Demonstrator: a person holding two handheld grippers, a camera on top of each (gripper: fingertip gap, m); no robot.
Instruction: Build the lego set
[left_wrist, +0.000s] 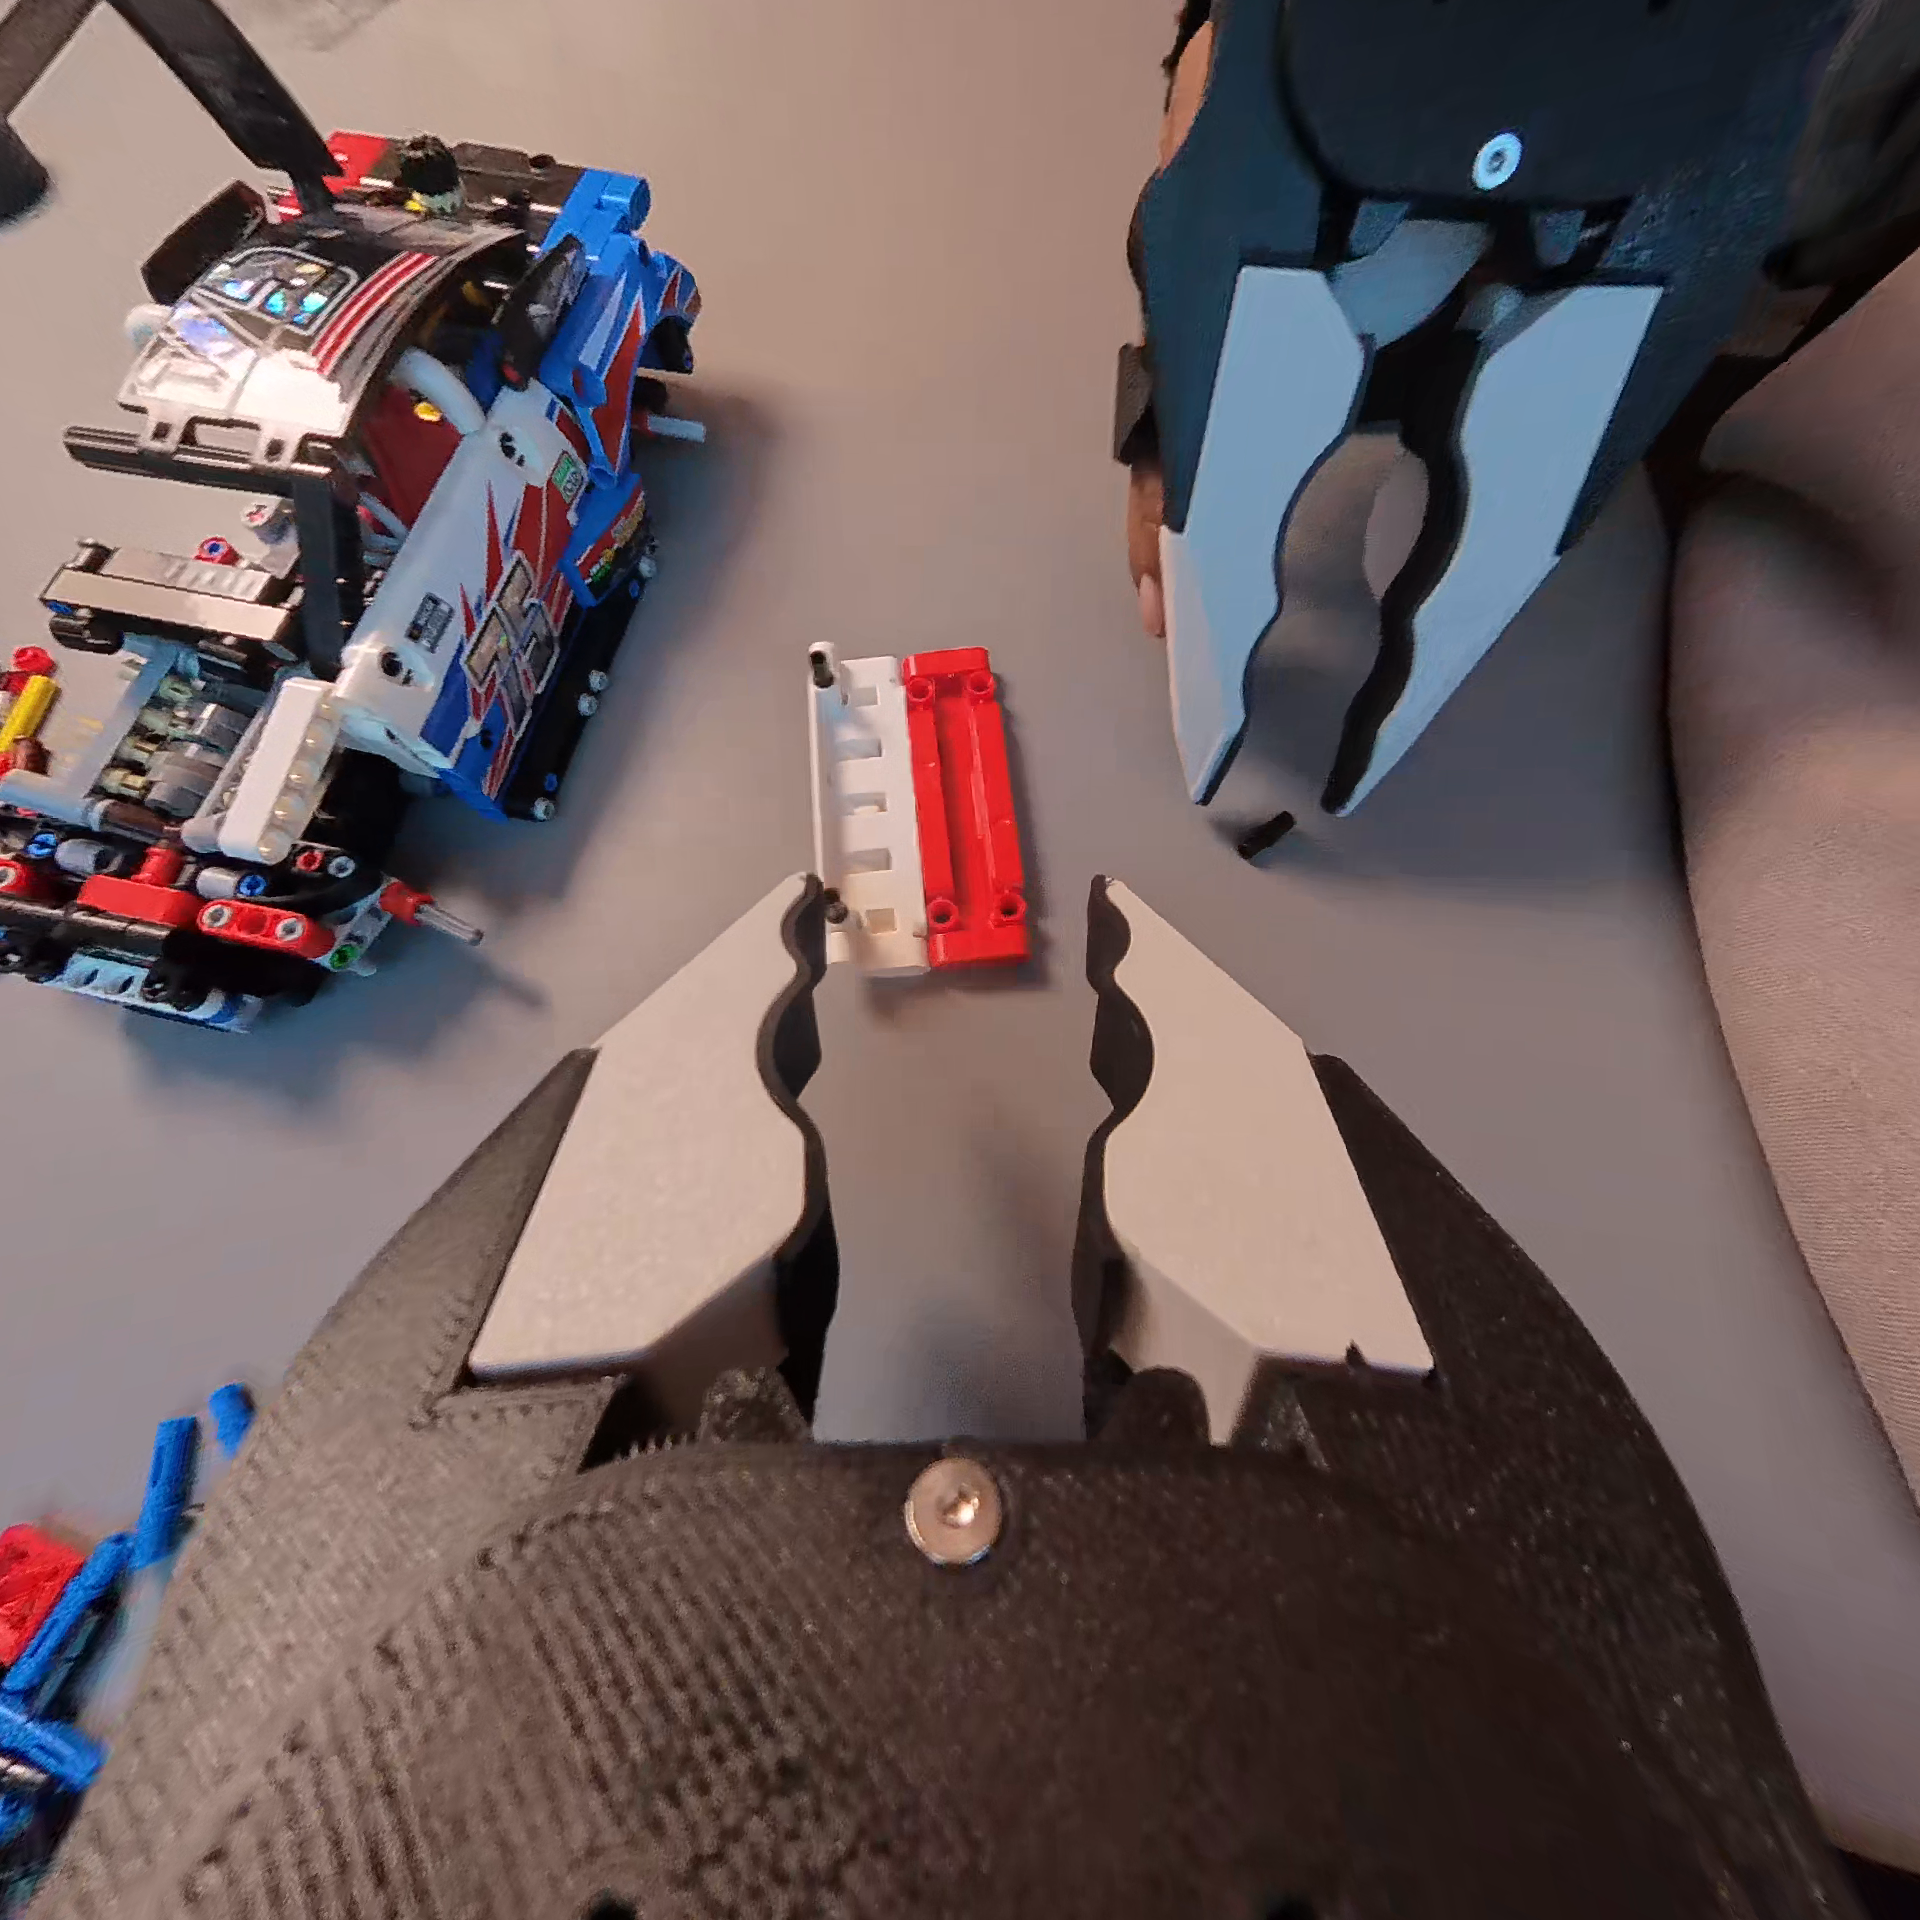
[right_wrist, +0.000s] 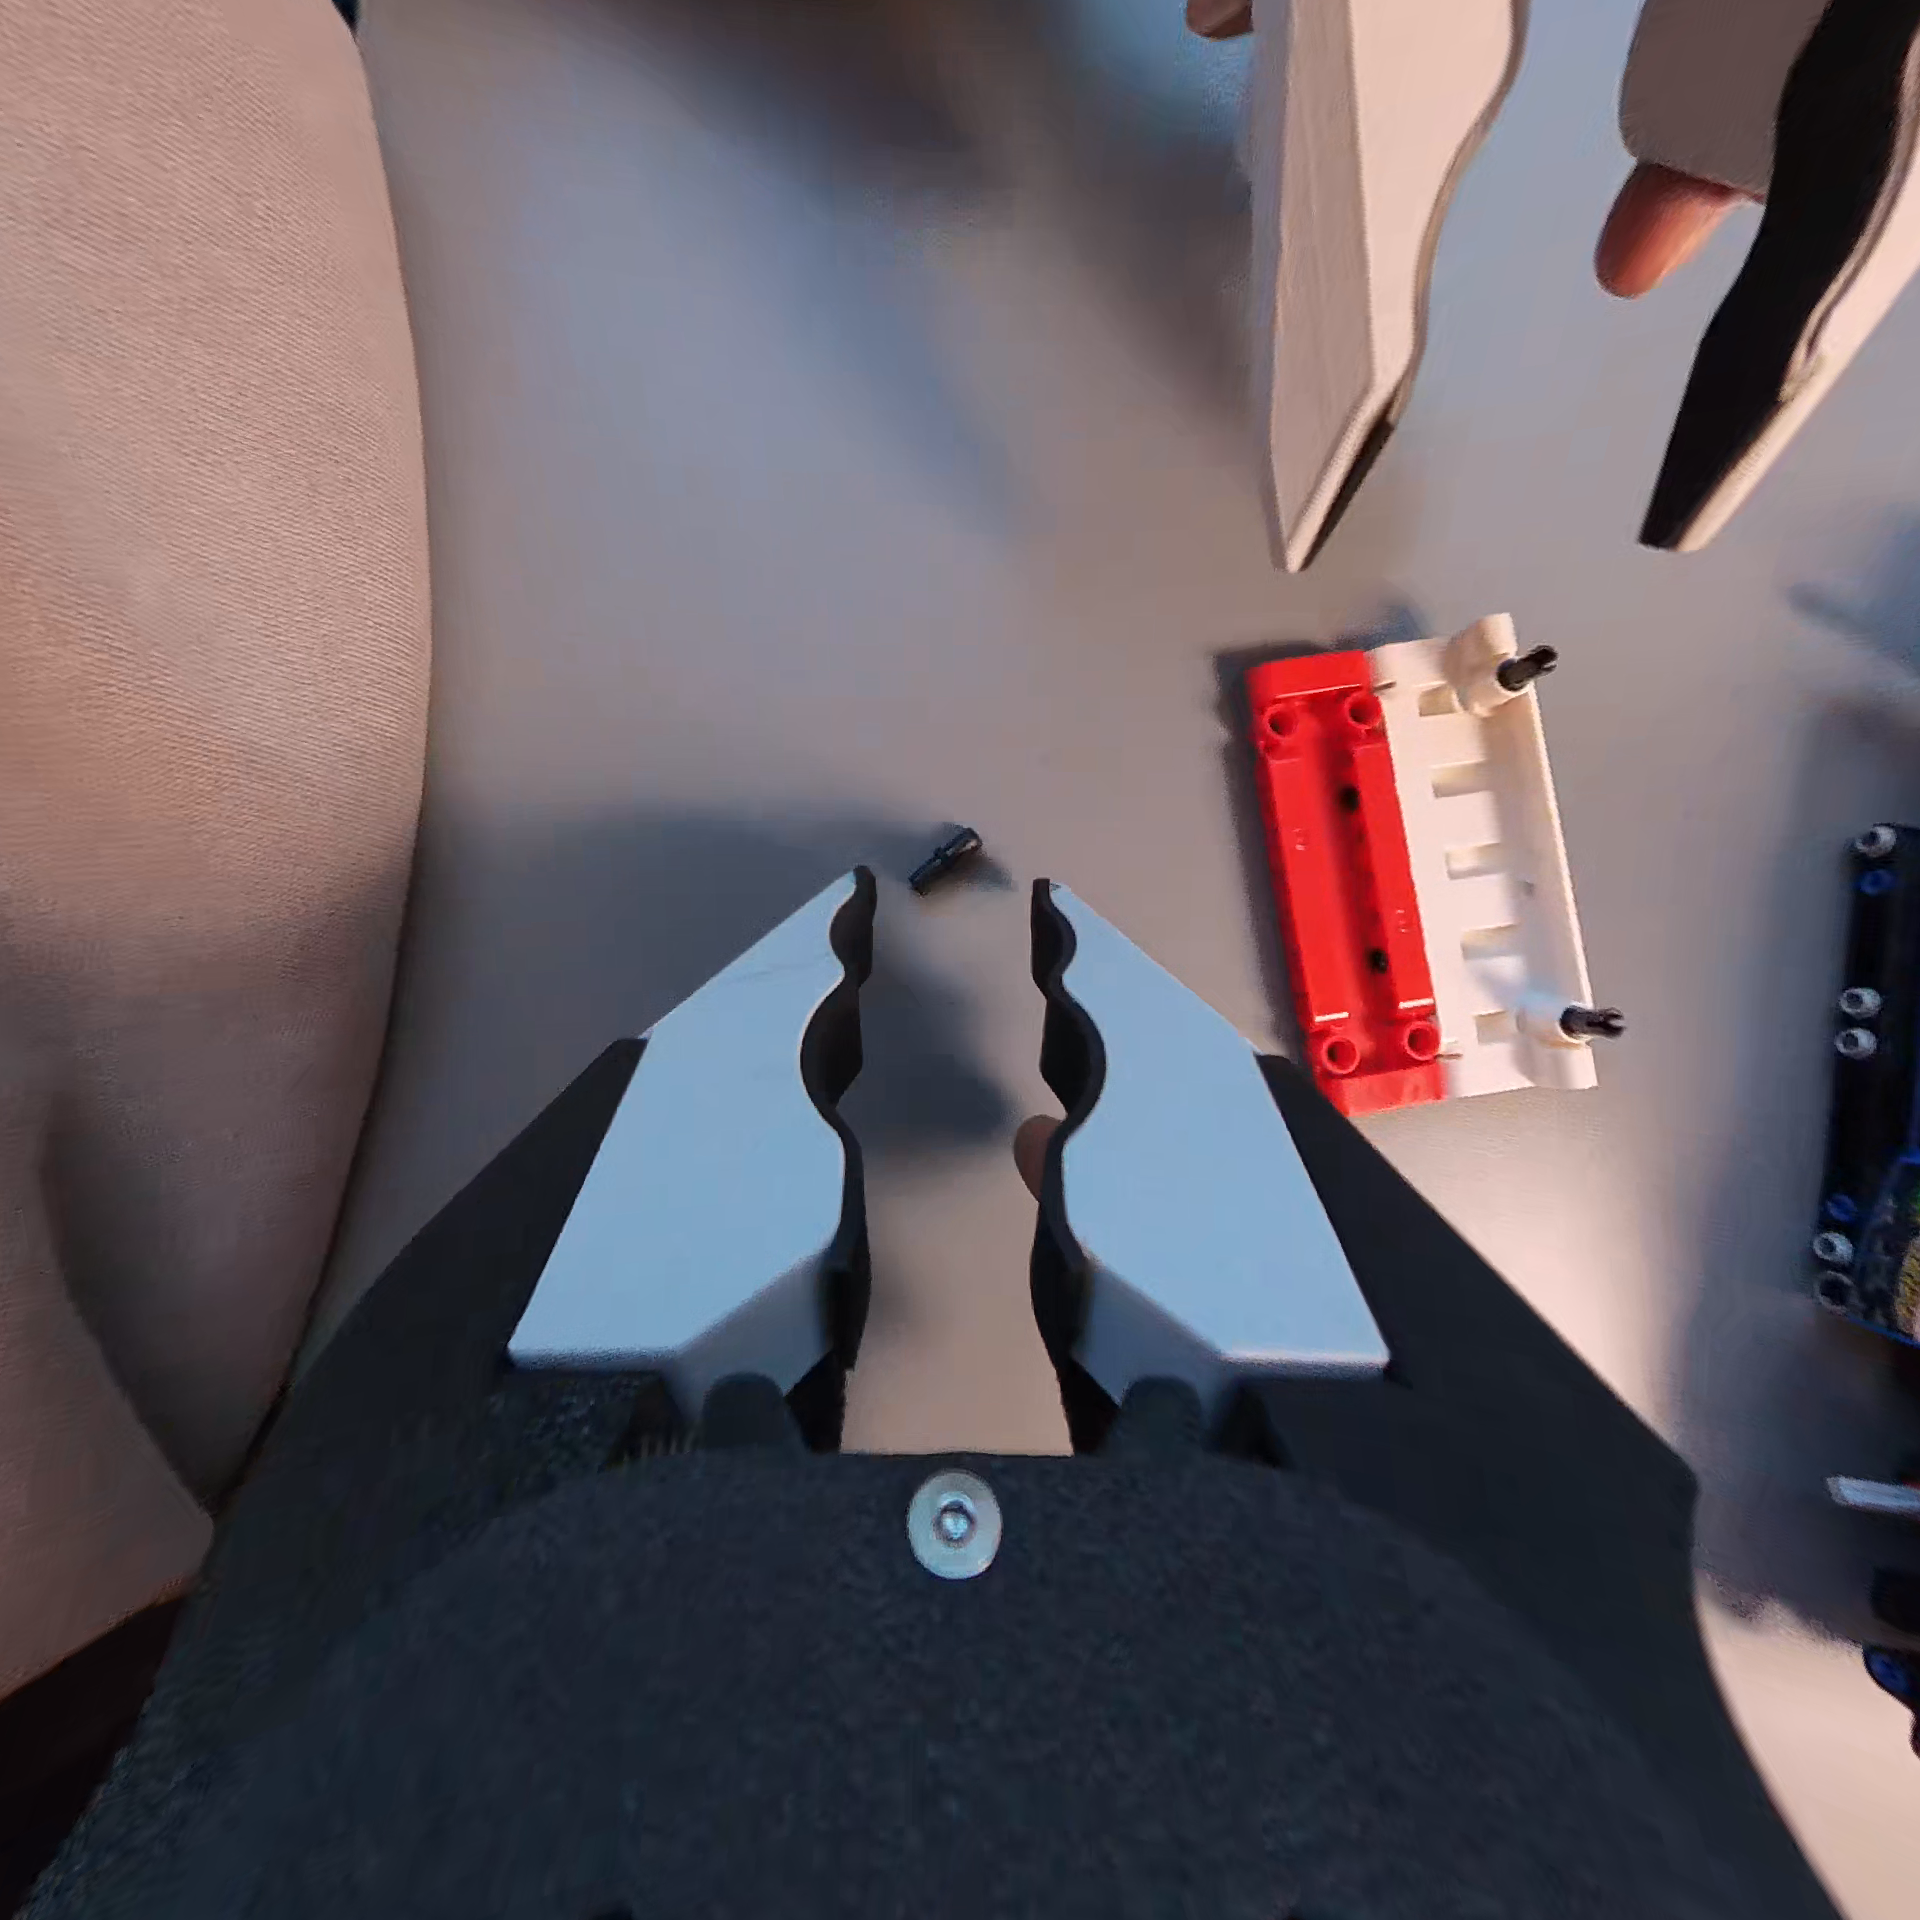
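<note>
A red-and-white Lego panel piece (left_wrist: 920, 805) lies flat on the grey table; it also shows in the right wrist view (right_wrist: 1418, 878). My left gripper (left_wrist: 948, 894) is open and empty, its tips just at the panel's near end. My right gripper (right_wrist: 951, 888) is open and empty, hovering over a small black pin (right_wrist: 943, 858). That pin (left_wrist: 1264, 834) lies just below the right gripper's tips (left_wrist: 1270, 800) in the left wrist view. The partly built red, white and blue Lego truck (left_wrist: 343, 582) stands at the left.
Loose blue and red Lego parts (left_wrist: 94, 1538) lie at the lower left. A beige cushioned edge (left_wrist: 1808, 831) runs along the table's right side, and shows in the right wrist view (right_wrist: 187, 727) at the left. The truck's black-and-blue side (right_wrist: 1881, 1091) shows at the right edge.
</note>
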